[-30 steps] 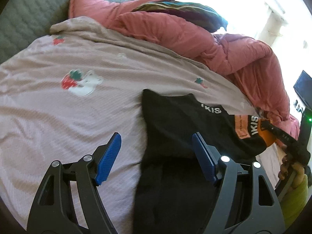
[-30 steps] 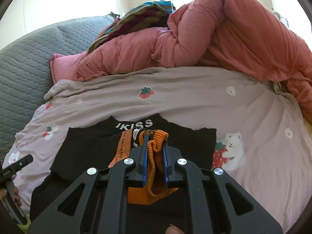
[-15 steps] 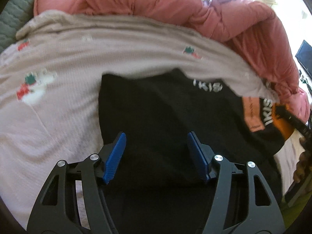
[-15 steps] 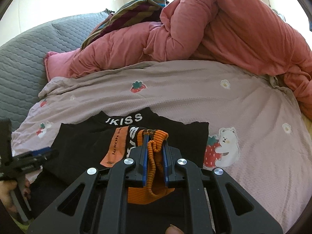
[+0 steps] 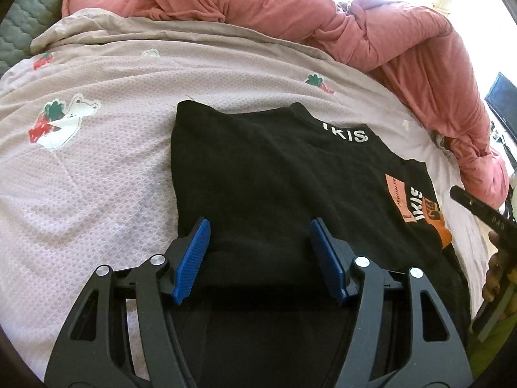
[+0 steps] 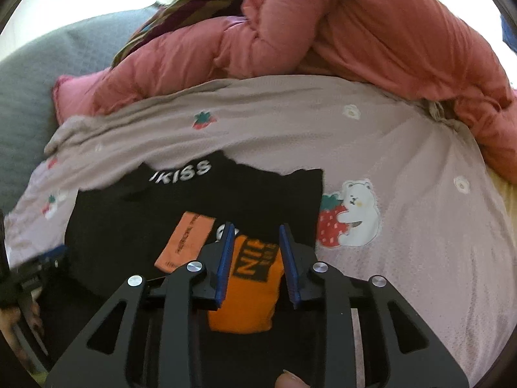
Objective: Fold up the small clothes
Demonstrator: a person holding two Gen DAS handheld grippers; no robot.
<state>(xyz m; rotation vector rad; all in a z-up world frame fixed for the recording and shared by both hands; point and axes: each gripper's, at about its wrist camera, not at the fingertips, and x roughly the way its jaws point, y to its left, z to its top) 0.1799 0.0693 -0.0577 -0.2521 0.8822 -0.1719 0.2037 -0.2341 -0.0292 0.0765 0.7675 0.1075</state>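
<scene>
Both grippers hanging open over the black shirt (image 5: 274, 174) lying flat on the bed sheet (image 5: 97, 177): left gripper (image 5: 258, 252) over its near-left edge, right gripper (image 6: 257, 258) straddling the orange patch (image 6: 248, 291)

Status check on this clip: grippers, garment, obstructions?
Left gripper open over black shirt. Right gripper open, orange cuff between fingers. Pink duvet behind, apart.

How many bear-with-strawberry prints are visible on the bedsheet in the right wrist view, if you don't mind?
2: one large bear print right of the black shirt, one small, blurred one left of it. The shirt may hide others.
</scene>
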